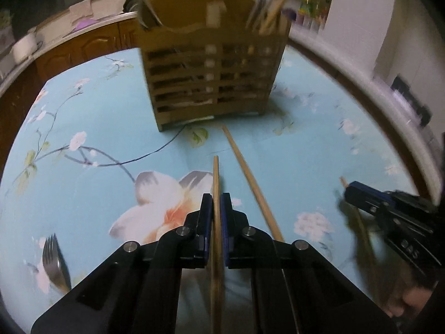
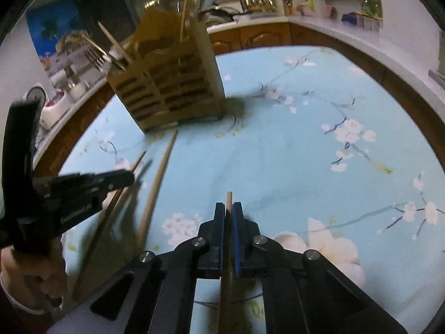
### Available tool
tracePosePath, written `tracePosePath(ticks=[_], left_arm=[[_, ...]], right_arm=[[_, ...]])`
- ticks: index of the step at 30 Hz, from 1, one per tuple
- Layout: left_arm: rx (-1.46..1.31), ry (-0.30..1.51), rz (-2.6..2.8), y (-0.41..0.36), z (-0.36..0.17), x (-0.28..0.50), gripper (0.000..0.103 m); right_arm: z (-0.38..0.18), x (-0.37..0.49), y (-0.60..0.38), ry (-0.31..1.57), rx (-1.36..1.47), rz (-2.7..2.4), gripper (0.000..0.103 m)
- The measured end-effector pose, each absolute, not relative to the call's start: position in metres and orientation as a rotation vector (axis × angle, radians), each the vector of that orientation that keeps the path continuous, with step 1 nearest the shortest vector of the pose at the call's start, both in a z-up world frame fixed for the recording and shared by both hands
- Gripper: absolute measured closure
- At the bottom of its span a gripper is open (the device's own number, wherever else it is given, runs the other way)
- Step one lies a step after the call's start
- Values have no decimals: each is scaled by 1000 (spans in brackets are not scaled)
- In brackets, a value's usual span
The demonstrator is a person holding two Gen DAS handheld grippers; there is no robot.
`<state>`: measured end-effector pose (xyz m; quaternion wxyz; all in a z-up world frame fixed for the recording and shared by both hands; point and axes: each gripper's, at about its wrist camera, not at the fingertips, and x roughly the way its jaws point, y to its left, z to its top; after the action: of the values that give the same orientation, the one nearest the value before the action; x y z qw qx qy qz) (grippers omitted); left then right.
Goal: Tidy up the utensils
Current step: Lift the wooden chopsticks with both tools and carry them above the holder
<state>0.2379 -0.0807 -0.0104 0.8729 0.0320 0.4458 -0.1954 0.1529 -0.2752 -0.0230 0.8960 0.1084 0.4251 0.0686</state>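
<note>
A wooden slatted utensil holder [image 1: 211, 83] stands at the far side of the table; it also shows in the right wrist view [image 2: 172, 91] with chopsticks and forks in it. My left gripper [image 1: 216, 197] is shut on a wooden chopstick [image 1: 215, 178]. My right gripper [image 2: 228, 206] is shut on another chopstick [image 2: 229, 197]; this gripper also shows in the left wrist view [image 1: 347, 188]. A loose chopstick [image 1: 250, 178] lies on the cloth between the grippers and also shows in the right wrist view [image 2: 158, 178]. A metal fork [image 1: 54, 261] lies at lower left.
The table has a light blue floral cloth [image 2: 292, 153]. Brown cabinets and a white counter [image 1: 91, 25] with kitchen items ring the table. A white rice cooker [image 2: 41, 105] sits at left.
</note>
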Motion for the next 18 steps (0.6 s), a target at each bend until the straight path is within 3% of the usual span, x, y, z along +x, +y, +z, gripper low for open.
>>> tracePosePath(ticks=[18], left_arm=[[-123,724,-463,-19,83,169,98]], right_arm=[[70,113,-273,637,296,222,98]])
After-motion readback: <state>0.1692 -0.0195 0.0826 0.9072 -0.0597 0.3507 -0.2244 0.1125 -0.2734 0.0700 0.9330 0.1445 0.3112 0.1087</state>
